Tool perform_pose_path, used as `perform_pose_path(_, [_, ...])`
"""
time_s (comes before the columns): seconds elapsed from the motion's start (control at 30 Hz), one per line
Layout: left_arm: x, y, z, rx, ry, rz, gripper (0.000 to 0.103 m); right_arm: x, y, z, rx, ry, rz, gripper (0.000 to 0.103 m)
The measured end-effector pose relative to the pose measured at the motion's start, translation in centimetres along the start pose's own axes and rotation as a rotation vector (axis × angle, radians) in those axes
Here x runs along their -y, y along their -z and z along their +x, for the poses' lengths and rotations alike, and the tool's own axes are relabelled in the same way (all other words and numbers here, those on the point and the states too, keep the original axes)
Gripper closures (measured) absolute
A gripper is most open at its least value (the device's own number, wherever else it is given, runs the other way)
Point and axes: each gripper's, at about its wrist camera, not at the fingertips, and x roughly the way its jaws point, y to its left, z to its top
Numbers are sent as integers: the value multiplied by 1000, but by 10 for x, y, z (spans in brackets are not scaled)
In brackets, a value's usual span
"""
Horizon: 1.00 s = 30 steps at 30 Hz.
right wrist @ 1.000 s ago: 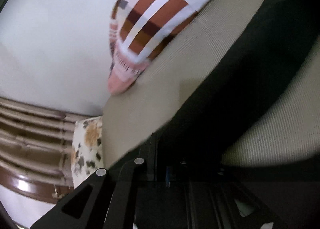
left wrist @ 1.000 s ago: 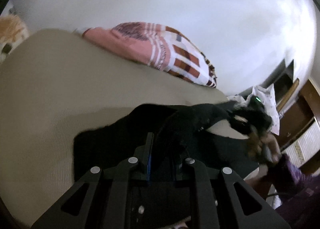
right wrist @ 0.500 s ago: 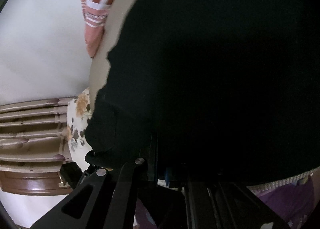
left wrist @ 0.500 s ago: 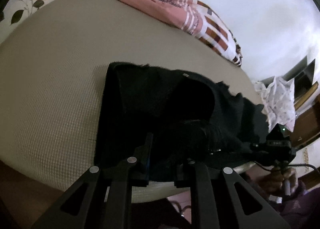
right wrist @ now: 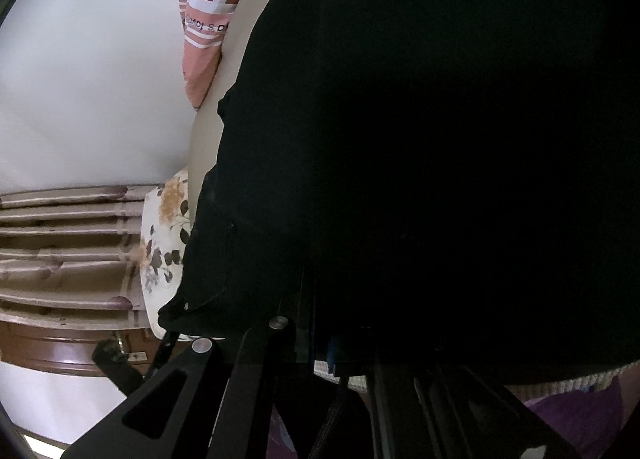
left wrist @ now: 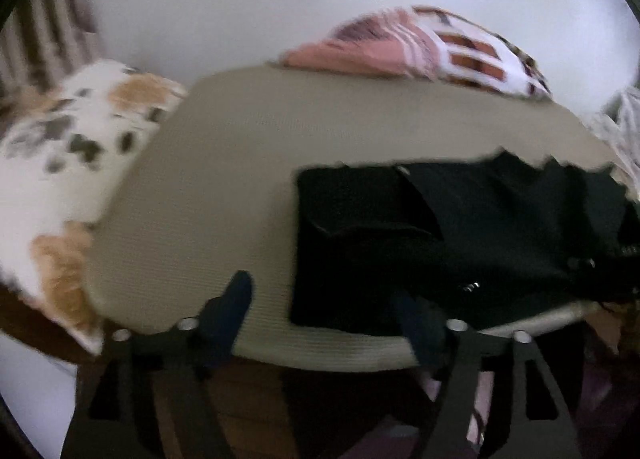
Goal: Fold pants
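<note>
Black pants [left wrist: 448, 243] lie folded on a beige mat [left wrist: 224, 187], toward its near right edge. My left gripper [left wrist: 328, 311] is open and empty, pulled back to the mat's near edge, its right finger by the pants' near-left corner. In the right wrist view the pants [right wrist: 440, 159] fill most of the frame. My right gripper [right wrist: 340, 343] has its jaws close together on the near edge of the pants; the tips are hidden in the dark cloth.
A pink and brown checked cloth [left wrist: 420, 47] lies at the mat's far edge by the white wall. A floral pillow [left wrist: 68, 147] sits to the left. A wooden slatted headboard [right wrist: 60, 243] stands behind the pillow.
My left gripper has let go of the pants, opened wide and drawn back and to the left. The right gripper stays on the pants, which now lie flat on the mat.
</note>
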Motion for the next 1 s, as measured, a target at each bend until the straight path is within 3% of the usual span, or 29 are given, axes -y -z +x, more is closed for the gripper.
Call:
perform_pose_path(0.07, [-8,-4,-10,28,44,-82,25,2,0,0,1,-21,1,99])
perform_pose_path(0.17, [-8,-15,-9,68,299,-226,24,2,0,-2,8,-66,-9,97])
perform_pose_path(0.23, [10,-20,13,43,372,-222,23,2,-2,-6,15,-103,-24,93])
perform_pose_path(0.33, [32,-17,66,-104,394,-189,23,0,-8,-27,94,-114,-65,90])
perform_pose_path(0.4, [30,-9,89,-171,397,-228,23,8,-17,-53,167,-144,-65,83])
perform_pose_path(0.53, [17,-1,93,-158,378,-271,24,36,-48,-95,284,-201,-42,78])
perform_pose_path(0.7, [28,-1,91,-173,325,-222,24,78,-97,-151,505,-336,35,78])
perform_pose_path(0.8, [34,0,91,-172,306,-208,23,99,-117,-183,626,-329,81,78])
perform_pose_path(0.93, [33,-1,93,-174,311,-221,23,119,-127,-209,699,-285,135,78])
perform_pose_path(0.97, [34,-2,94,-174,310,-223,23,123,-127,-214,705,-269,147,81])
perform_pose_path(1.0, [34,-2,94,-174,309,-223,23,125,-125,-218,712,-236,149,92])
